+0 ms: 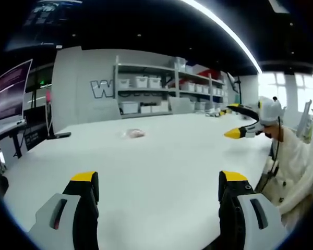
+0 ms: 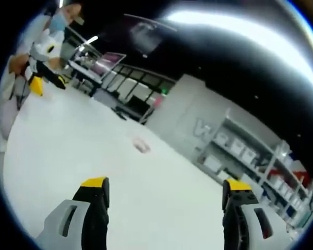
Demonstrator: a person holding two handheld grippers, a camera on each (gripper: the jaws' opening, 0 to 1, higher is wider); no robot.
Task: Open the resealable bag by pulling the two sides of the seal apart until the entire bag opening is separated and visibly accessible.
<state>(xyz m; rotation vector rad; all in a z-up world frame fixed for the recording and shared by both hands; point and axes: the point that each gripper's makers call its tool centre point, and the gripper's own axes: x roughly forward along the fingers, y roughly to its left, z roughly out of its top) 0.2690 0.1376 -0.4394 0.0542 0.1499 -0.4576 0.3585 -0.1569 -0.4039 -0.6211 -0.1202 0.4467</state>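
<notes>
One bag [image 1: 134, 134] lies flat on the white table [image 1: 161, 172], well in from every edge and nearer the far edge than the near one. In the right gripper view the bag [image 2: 141, 145] appears as a small pale, pinkish packet on bare tabletop. Its seal is too small to read; open or closed cannot be told. Nothing touches it, so the opening step is judged not yet begun.

The left gripper [image 1: 159, 187] is held over the near edge, jaws spread wide and empty, pointed toward the bag. The right gripper [image 2: 167, 195] is likewise released, with nothing between its yellow-tipped jaws, and is also well apart from the bag. Both being open suits an approach: each must take one side of the seal.

At the table's right edge in the left gripper view, another person [image 1: 284, 151] in pale clothing holds separate yellow-tipped tongs [image 1: 240, 132]. Beyond the far edge stand shelves [image 1: 161, 88] with white bins; a monitor [image 1: 10, 88] stands beyond the left edge.
</notes>
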